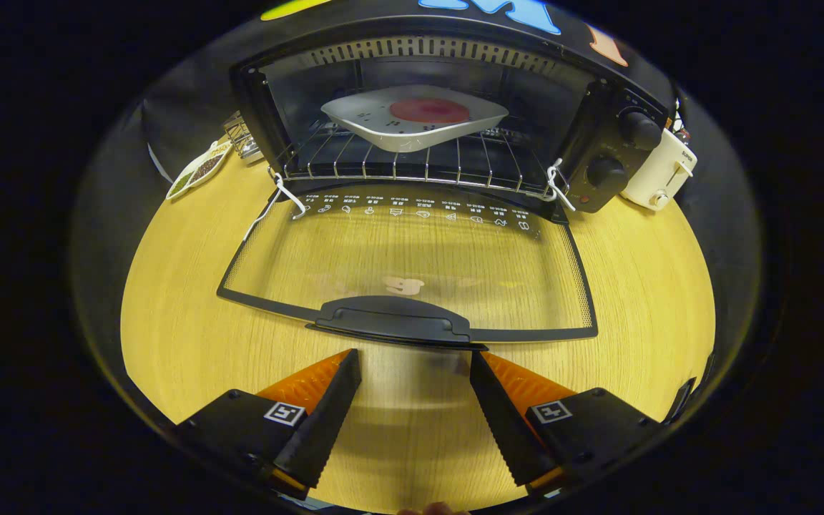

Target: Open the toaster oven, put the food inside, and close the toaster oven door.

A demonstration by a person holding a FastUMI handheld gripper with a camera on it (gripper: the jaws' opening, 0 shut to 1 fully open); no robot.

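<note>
Side dish (199, 170): long, narrow, left of the oven, holding green and dark bits in separate sections.
Gripper (415, 368): fingers spread wide, holding nothing, tips just short of the door handle.
Door handle (392, 320): directly ahead of the tips, its long axis running crosswise to the fingers.
Door (412, 261): glass, folded flat down onto the wooden table (169, 315).
Toaster oven (426, 121): open, beyond the door.
Plate (412, 118): on the wire rack inside, a red round food on it.
Judgement: only closing remains.
White appliance (662, 175): right of the oven.
</note>
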